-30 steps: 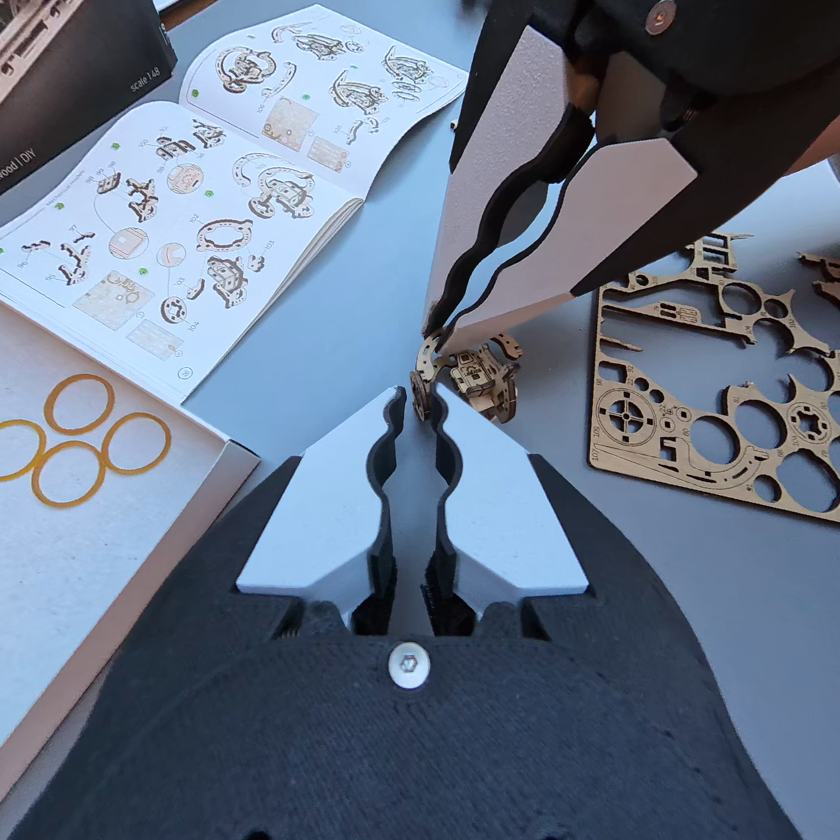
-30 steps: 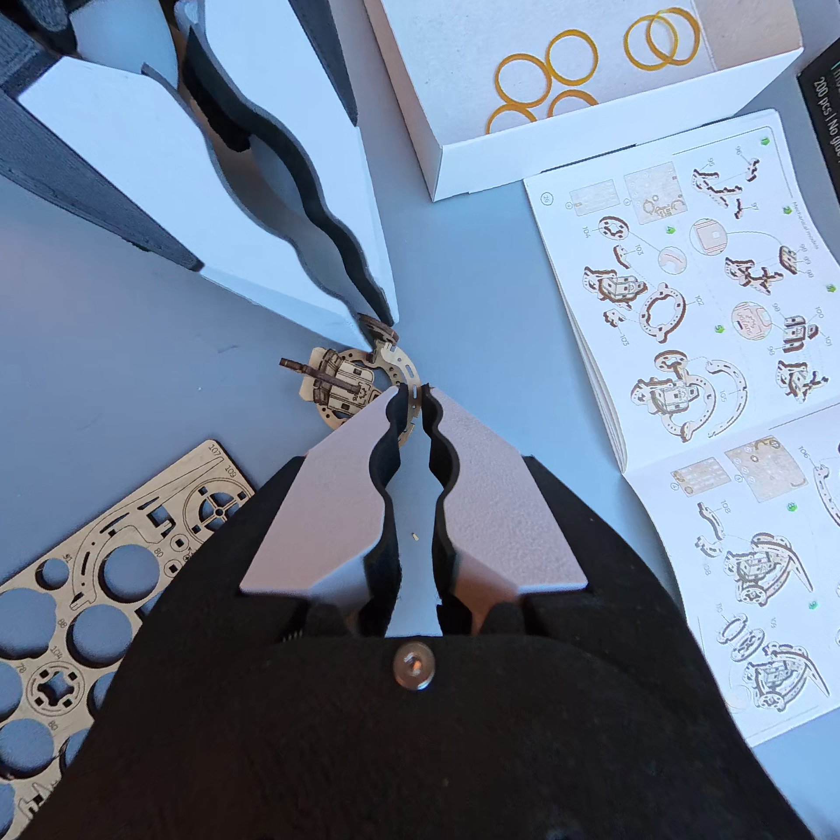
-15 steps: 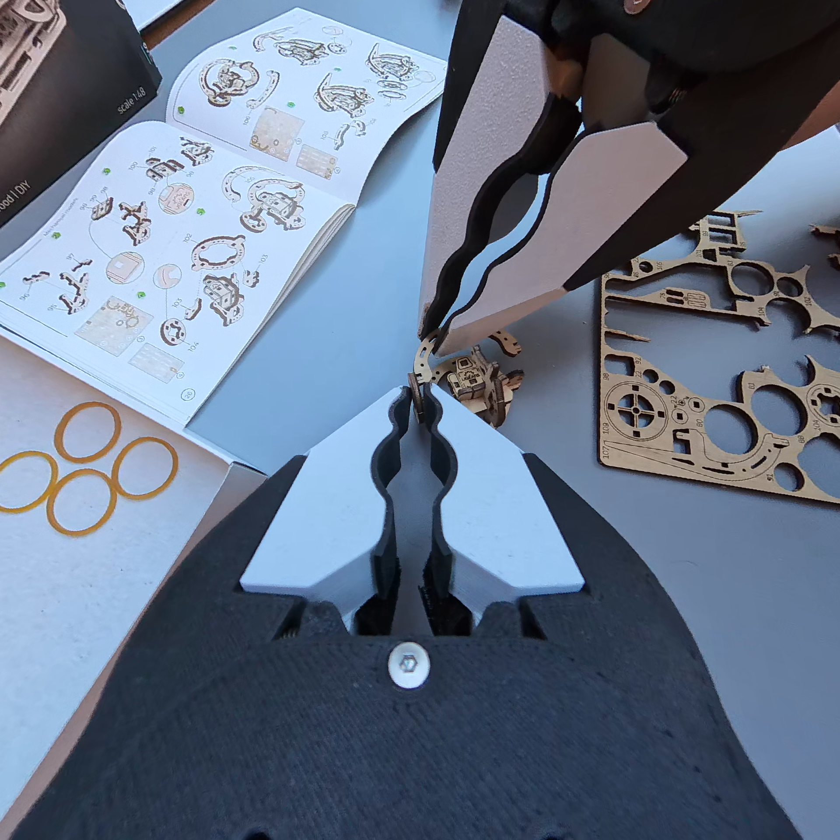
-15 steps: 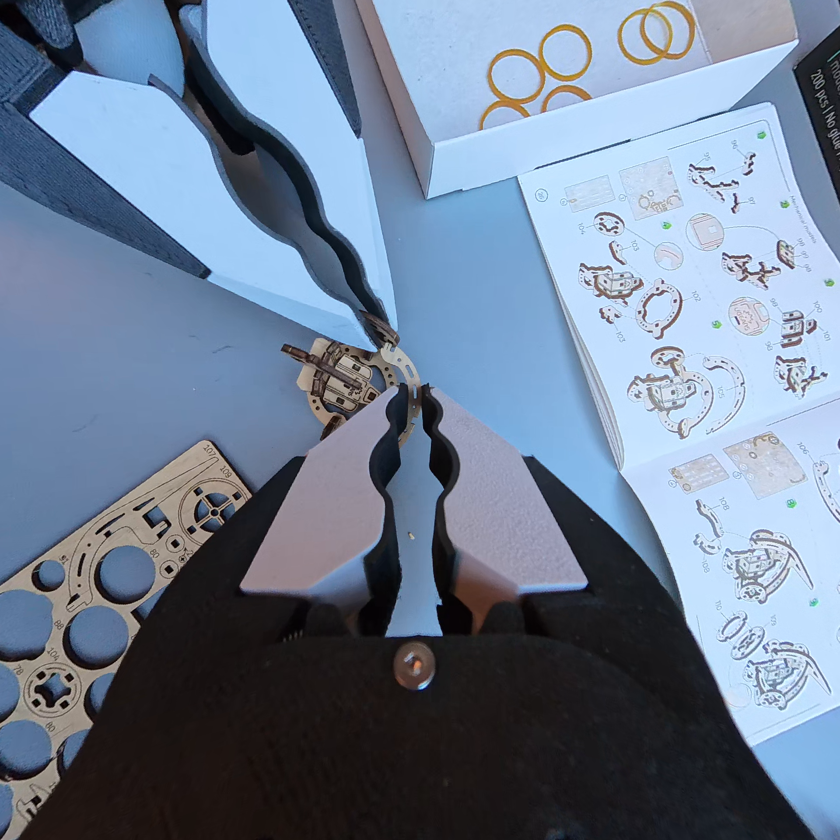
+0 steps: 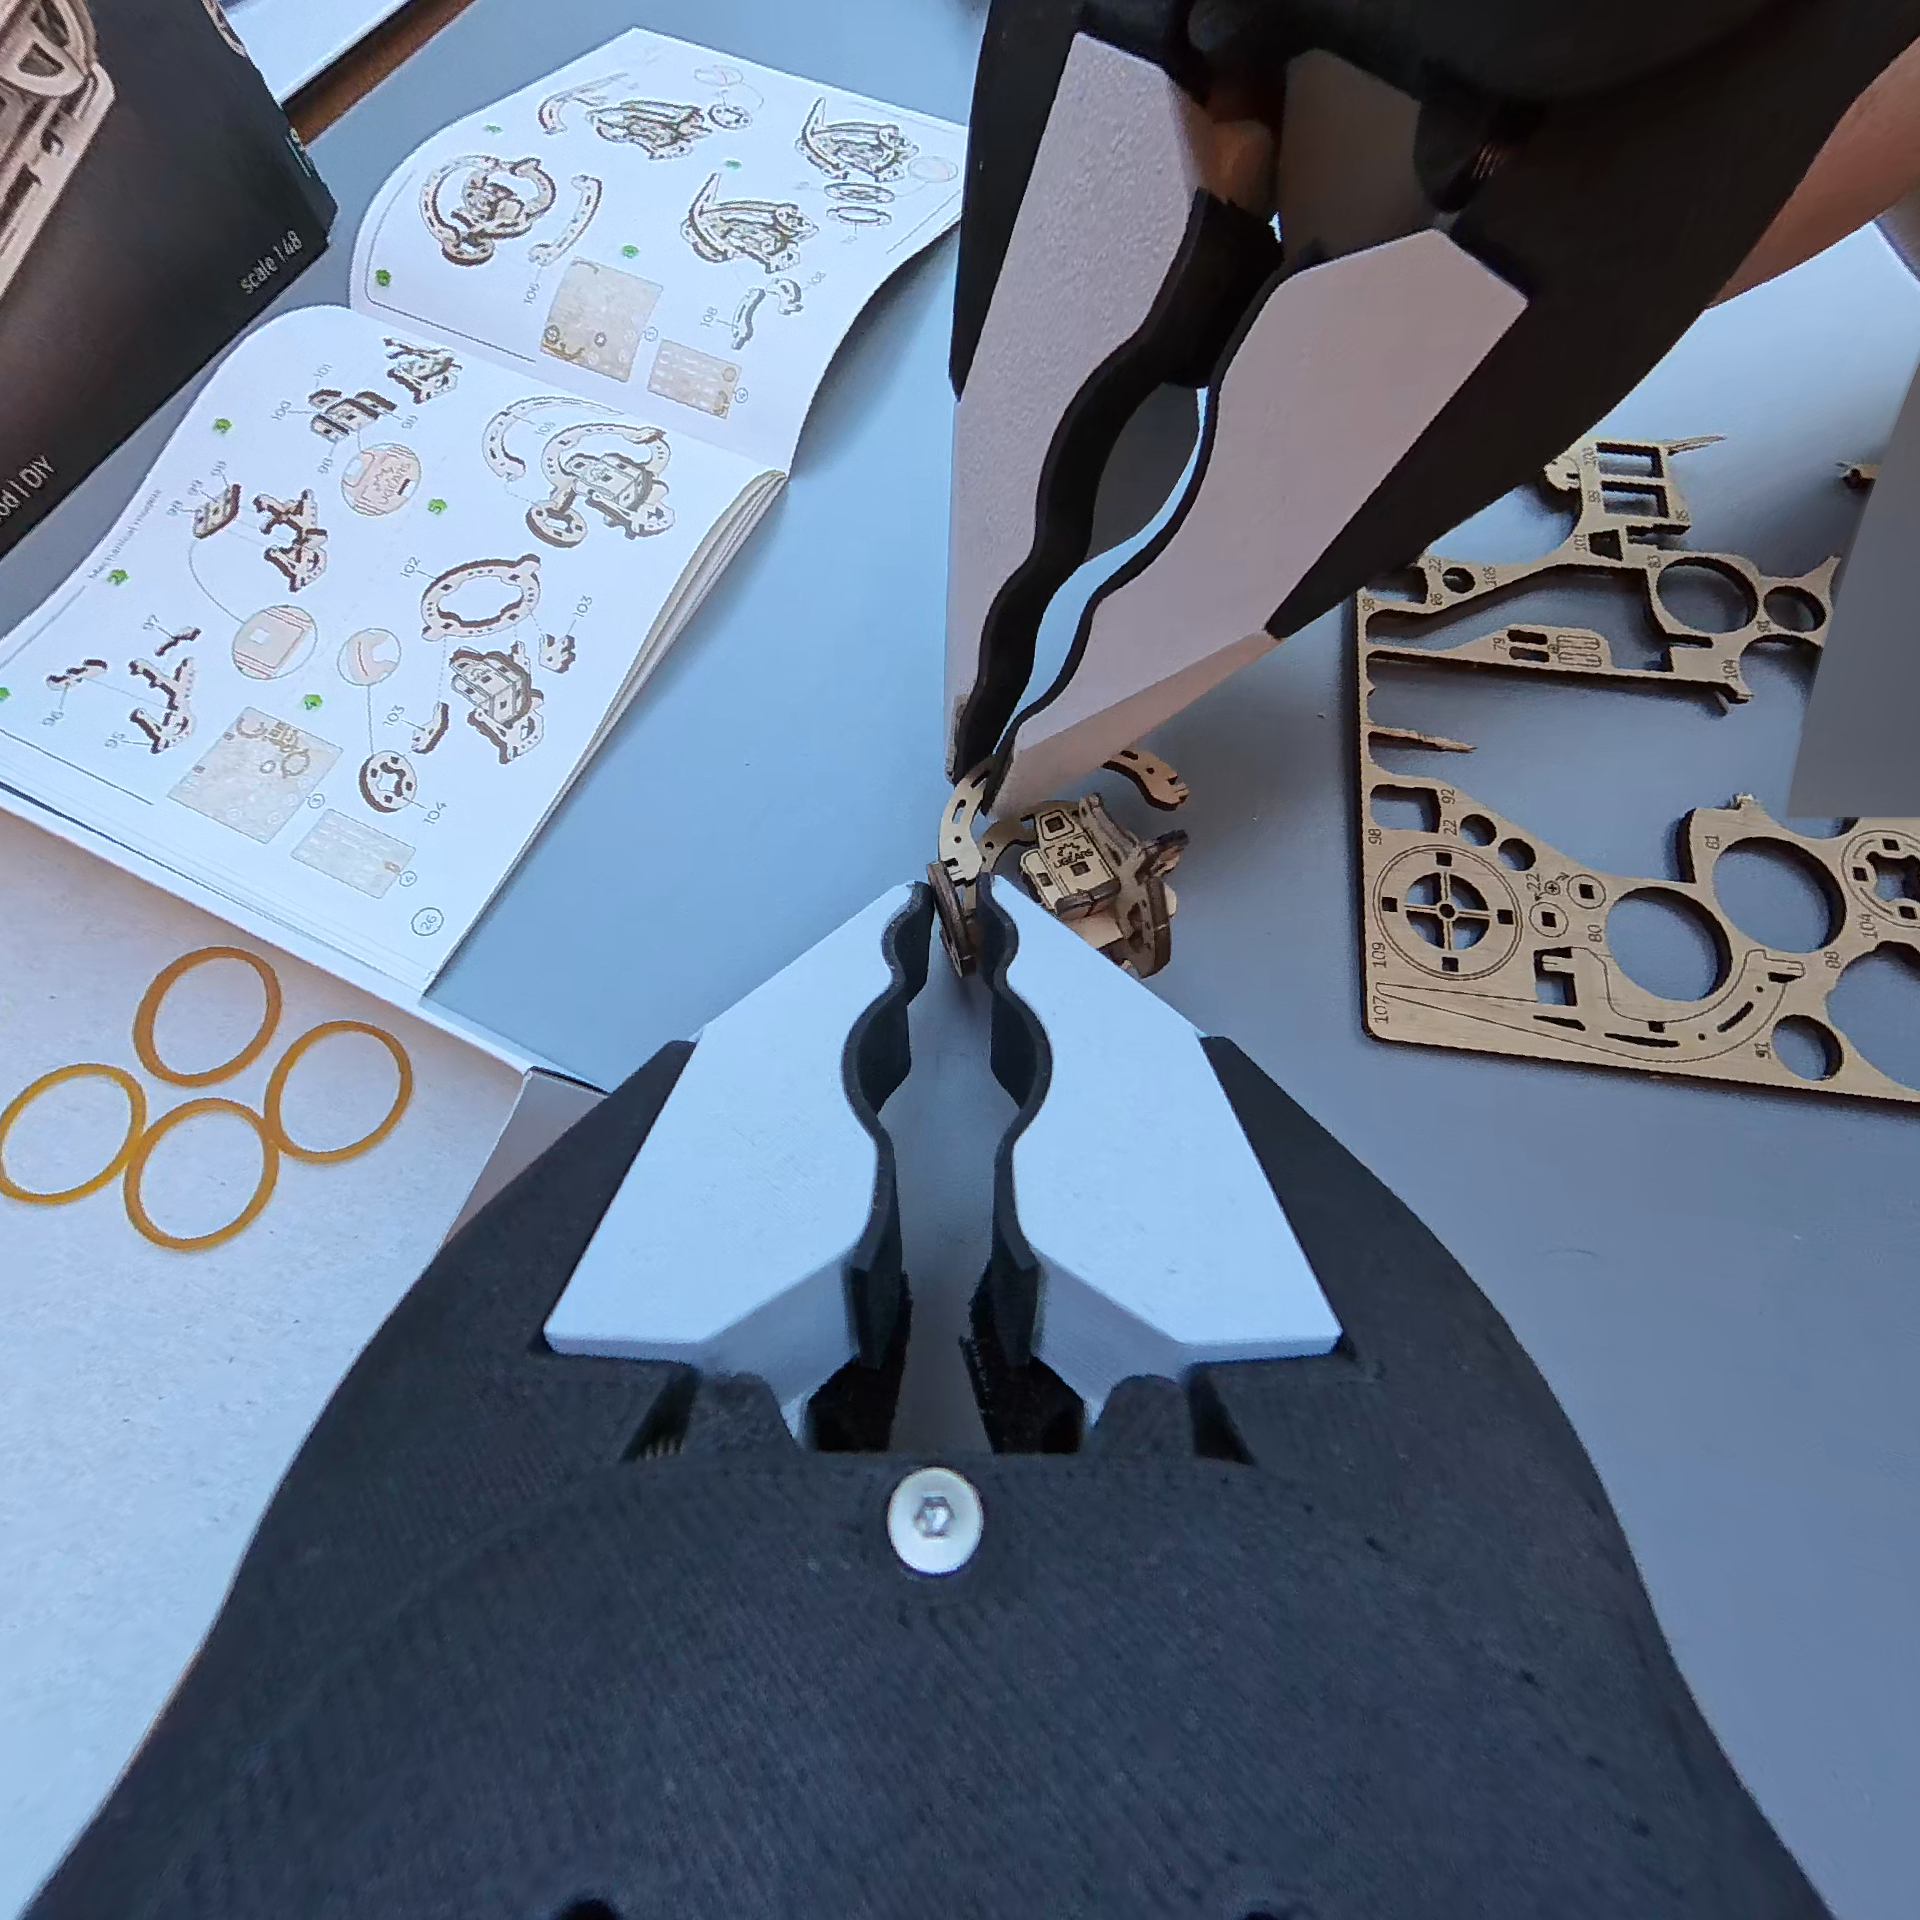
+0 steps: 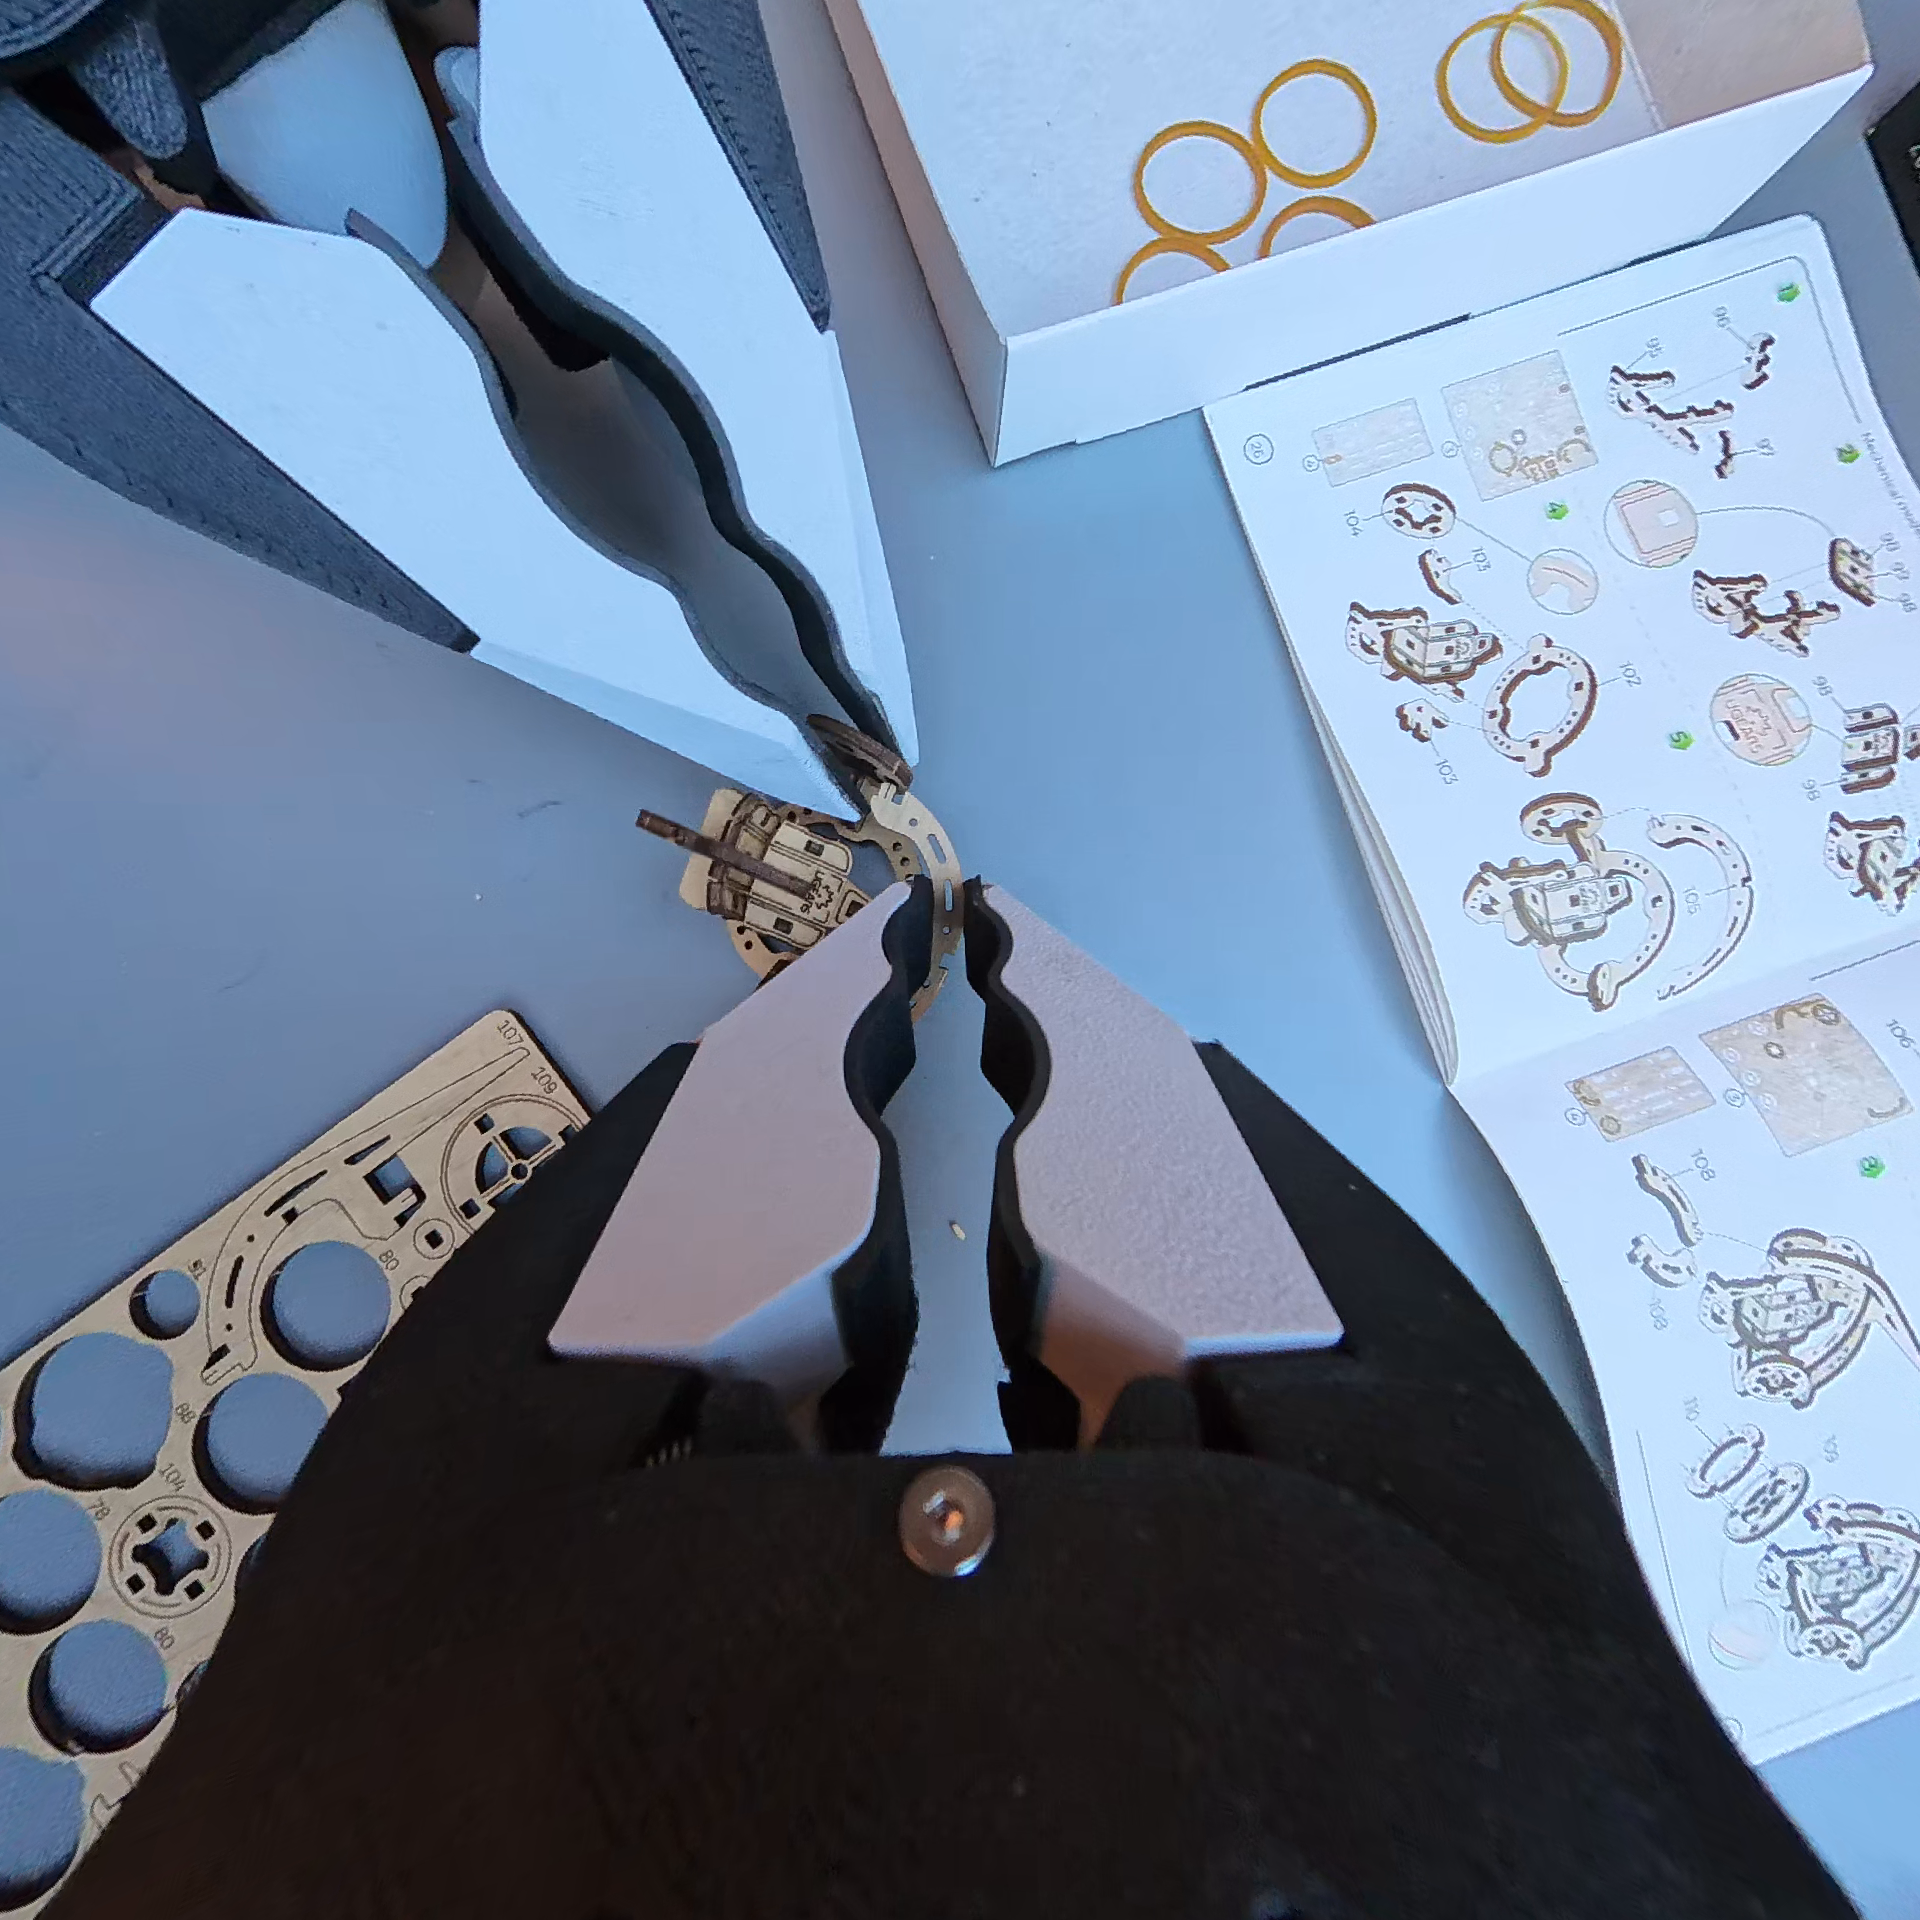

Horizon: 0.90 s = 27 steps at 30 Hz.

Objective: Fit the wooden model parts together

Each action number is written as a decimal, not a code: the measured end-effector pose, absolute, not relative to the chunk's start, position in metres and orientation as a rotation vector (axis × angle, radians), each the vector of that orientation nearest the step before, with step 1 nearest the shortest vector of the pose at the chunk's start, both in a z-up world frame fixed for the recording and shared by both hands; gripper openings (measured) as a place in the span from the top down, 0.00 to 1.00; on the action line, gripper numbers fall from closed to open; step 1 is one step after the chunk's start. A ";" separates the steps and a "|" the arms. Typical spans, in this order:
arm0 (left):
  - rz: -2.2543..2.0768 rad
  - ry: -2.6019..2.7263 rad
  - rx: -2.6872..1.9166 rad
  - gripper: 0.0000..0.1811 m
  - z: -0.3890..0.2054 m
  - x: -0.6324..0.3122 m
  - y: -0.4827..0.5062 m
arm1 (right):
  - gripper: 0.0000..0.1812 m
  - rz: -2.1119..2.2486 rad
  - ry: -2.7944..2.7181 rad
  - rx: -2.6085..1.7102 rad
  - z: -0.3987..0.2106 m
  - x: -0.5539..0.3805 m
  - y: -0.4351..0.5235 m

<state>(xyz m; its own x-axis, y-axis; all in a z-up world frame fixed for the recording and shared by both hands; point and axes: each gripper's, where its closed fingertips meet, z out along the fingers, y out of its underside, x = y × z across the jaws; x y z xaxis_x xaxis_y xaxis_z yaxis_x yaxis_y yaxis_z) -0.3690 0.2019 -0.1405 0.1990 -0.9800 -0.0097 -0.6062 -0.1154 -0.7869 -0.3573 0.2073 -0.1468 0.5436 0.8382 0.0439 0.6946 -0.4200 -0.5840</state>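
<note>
My left gripper (image 5: 954,906) is shut on a small dark wooden disc (image 5: 958,930) just above the grey table. My right gripper (image 6: 940,896) is shut on a thin curved wooden arc with slots (image 6: 933,862). The arc's far end meets the disc (image 6: 860,750) at the left gripper's tips (image 6: 878,743). In the left wrist view the right gripper (image 5: 982,764) comes down from above onto the arc (image 5: 964,821). A small part-built wooden model (image 5: 1096,873) lies on the table right beside both, and also shows in the right wrist view (image 6: 774,868).
A laser-cut wooden parts sheet (image 5: 1621,914) lies to the right. An open instruction booklet (image 5: 416,582) lies to the left, with a black box (image 5: 114,239) behind it. A white cardboard box (image 5: 156,1299) holds several yellow rubber bands (image 5: 203,1091).
My left gripper has moved forward and closed its jaws on the small disc. The right gripper has kept its hold on the arc, and the two parts stay together at the tips.
</note>
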 end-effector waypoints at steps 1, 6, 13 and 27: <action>-0.711 1.483 -1.808 0.96 -0.140 -0.369 0.202 | 0.97 0.343 -1.234 -2.232 -0.147 -0.357 0.207; -0.719 1.478 -1.807 0.95 -0.139 -0.369 0.201 | 0.97 0.354 -1.231 -2.233 -0.146 -0.358 0.207; -0.711 1.472 -1.813 0.97 -0.140 -0.370 0.201 | 0.97 0.368 -1.218 -2.243 -0.146 -0.359 0.206; -0.663 1.480 -1.789 0.96 -0.139 -0.371 0.202 | 0.97 0.381 -1.198 -2.239 -0.145 -0.360 0.208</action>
<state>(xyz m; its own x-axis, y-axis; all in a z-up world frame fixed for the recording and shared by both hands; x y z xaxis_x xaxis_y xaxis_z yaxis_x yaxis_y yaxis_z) -0.3712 0.2021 -0.1394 0.2121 -0.9759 -0.0521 -0.6112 -0.0909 -0.7862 -0.3598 0.2075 -0.1446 0.5591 0.8290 0.0152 0.6680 -0.4395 -0.6005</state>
